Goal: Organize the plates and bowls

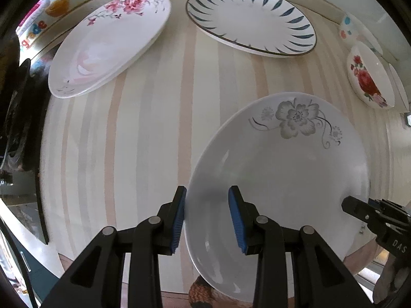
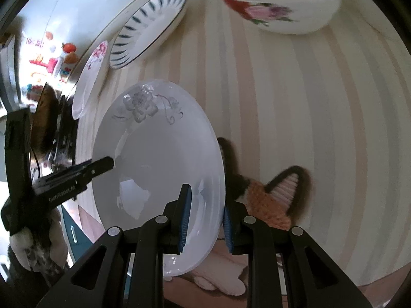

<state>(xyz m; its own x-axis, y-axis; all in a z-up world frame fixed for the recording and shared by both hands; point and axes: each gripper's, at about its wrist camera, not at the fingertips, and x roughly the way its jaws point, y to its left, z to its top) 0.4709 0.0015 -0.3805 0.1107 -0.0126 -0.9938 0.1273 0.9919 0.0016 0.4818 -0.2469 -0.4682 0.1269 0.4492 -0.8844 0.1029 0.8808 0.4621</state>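
The grey-flower plate is the thing in hand, held over the striped counter by both tools at once. The left tool straddles the plate's near-left rim, one blue pad under the edge and one over the inside face, jaws narrowed to a slim gap that the rim fills. The right tool does the same on the opposite rim, pads pressing either side of the edge, and it shows in the left view as a black tip at the plate's right side.

To do this step well, I judge both hands should travel together and keep the plate level, since a twist between two rim grips could lever it loose; it should come down flat on its stack, and neither grip should let go before the plate rests.

Beyond the grey-flower plate, far left, lies the pink-blossom plate; straight beyond it, the blue-leaf plate. To its far right sits the red-rose bowl.
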